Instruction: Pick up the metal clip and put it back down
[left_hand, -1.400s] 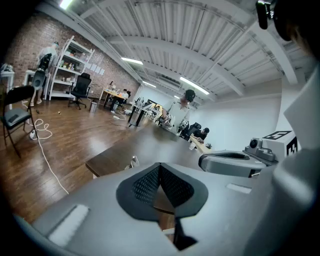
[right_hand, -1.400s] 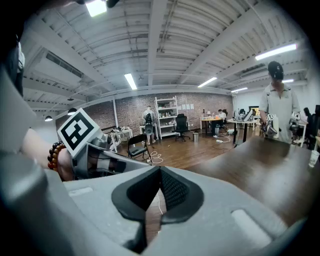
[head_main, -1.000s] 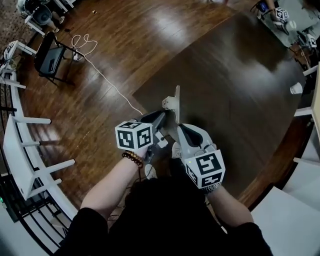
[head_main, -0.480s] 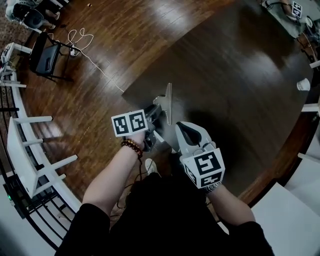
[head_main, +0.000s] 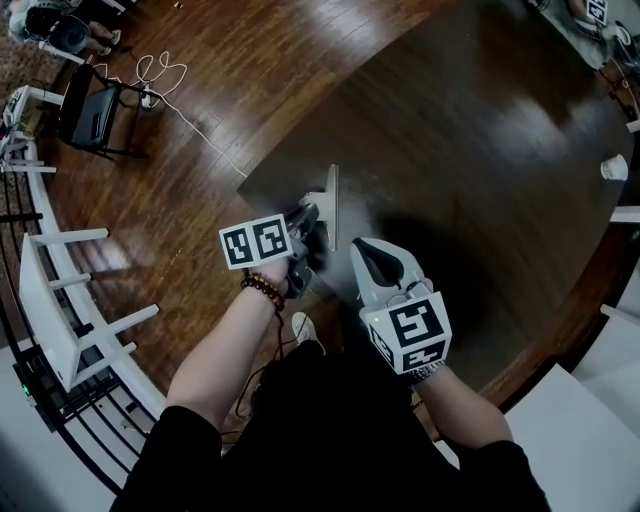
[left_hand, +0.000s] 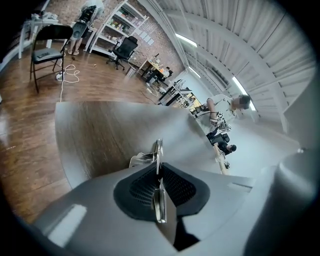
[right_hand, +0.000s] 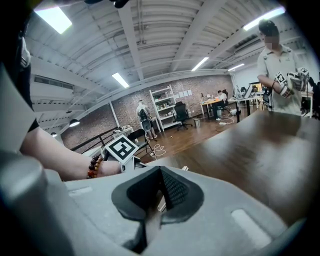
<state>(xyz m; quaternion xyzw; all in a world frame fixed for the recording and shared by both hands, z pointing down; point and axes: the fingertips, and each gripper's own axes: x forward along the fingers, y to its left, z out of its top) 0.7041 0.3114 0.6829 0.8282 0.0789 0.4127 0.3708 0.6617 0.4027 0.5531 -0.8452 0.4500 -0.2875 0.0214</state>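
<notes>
The metal clip (head_main: 330, 203) stands on edge over the near-left corner of the dark wooden table (head_main: 480, 160). My left gripper (head_main: 312, 226) has it by one handle, and its jaws are closing on that handle. In the left gripper view the clip's flat handle (left_hand: 158, 156) runs between the two ribbed pads, which press on it. My right gripper (head_main: 362, 252) hovers just right of the clip, apart from it. Its jaws (right_hand: 161, 189) stand together with nothing held.
A white paper cup (head_main: 613, 167) stands at the table's far right edge. On the floor to the left are a black chair (head_main: 88, 108), a white cable (head_main: 170, 85) and white furniture (head_main: 60, 290). A person (right_hand: 280, 65) wearing grippers stands past the table.
My left gripper has shifted a little up and to the left with the clip, and the clip has turned more edge-on. The right gripper has hardly moved.
</notes>
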